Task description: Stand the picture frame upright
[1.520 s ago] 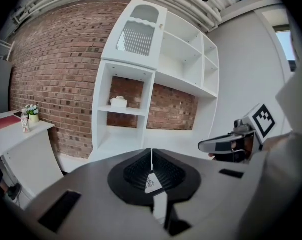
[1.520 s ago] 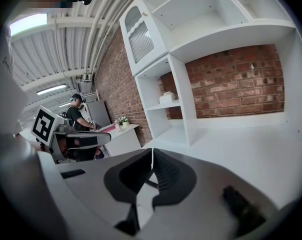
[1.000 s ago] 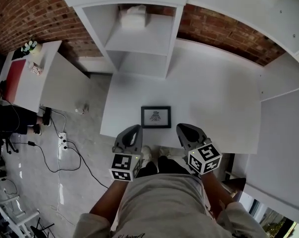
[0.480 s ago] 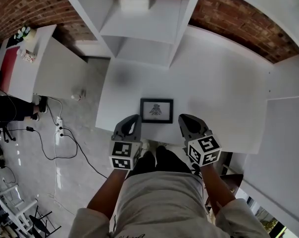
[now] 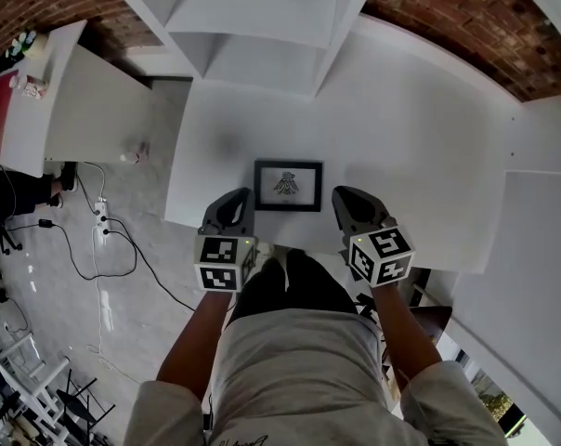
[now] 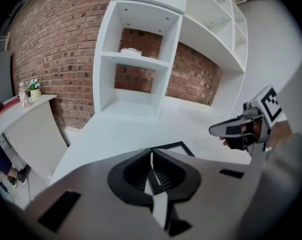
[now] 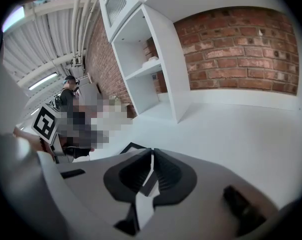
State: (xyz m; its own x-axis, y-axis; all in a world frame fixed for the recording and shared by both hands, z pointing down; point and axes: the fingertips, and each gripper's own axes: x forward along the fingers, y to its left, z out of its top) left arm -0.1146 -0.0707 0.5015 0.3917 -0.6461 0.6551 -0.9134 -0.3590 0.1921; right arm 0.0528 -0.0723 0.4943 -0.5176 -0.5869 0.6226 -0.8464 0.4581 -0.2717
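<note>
picture frame (image 5: 288, 185) flat before shelf unit (image 5: 262, 21)

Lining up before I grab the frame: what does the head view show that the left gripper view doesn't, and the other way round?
Head view only: the whole picture frame lying flat on the white table, the left hand-held gripper and right hand-held gripper flanking its near edge, and a power strip on the floor. Left gripper view only: its own jaws pressed together, nothing between them. Both: the frame (just one corner in the left gripper view), the right hand-held gripper and the shelf unit.
</note>
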